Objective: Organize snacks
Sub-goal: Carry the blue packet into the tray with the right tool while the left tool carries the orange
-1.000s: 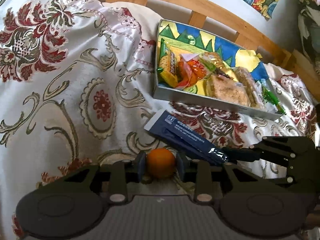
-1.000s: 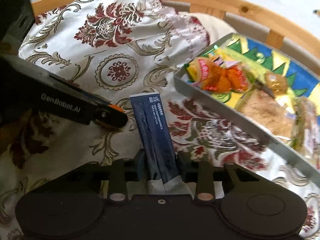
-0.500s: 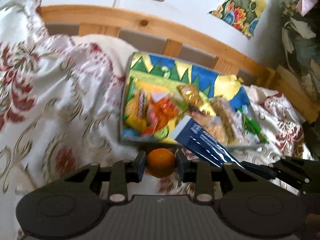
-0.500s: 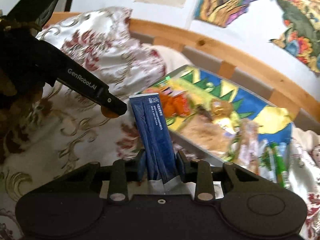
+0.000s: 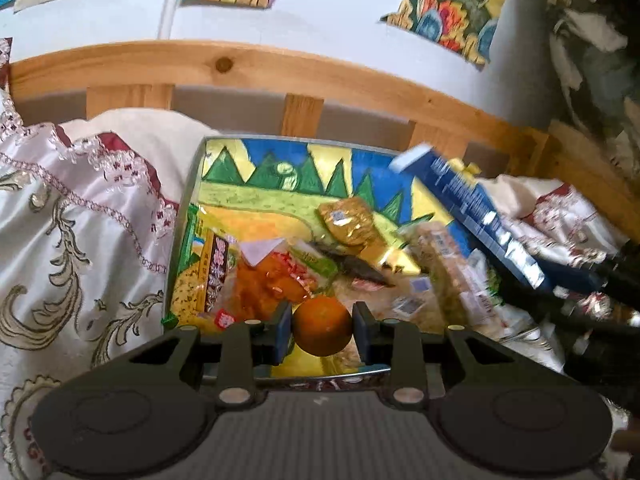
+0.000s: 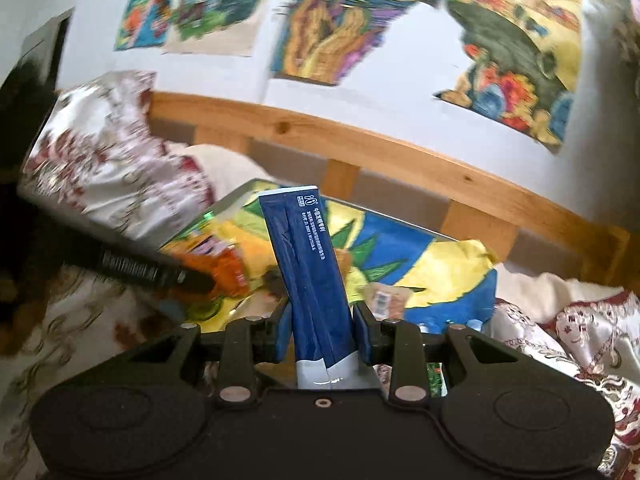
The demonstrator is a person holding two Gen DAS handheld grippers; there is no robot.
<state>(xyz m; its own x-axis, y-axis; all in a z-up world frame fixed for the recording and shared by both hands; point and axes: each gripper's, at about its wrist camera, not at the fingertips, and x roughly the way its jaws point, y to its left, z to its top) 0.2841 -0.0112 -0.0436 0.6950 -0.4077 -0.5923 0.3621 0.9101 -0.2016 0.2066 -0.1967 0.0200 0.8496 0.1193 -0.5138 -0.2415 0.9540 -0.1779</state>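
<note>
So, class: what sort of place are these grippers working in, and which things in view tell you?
Most likely a bedroom at home. A wooden bed rail runs behind an embroidered satin bedspread, and colourful drawings hang on the wall. The snack tray sits on the bed itself.

light: soft daylight, bright wall | blur: motion smear — worse in right view | edges: fisheye bend, dark corners

Both grippers have travelled from the bedspread (image 5: pixel 80 240) to above the tray (image 5: pixel 188 216). The orange (image 5: pixel 322 325), clamped in the left gripper (image 5: pixel 322 328), now hangs over the tray's near edge. The blue packet (image 6: pixel 310 264), pinched in the right gripper (image 6: pixel 322 330), has risen over the snacks.
</note>
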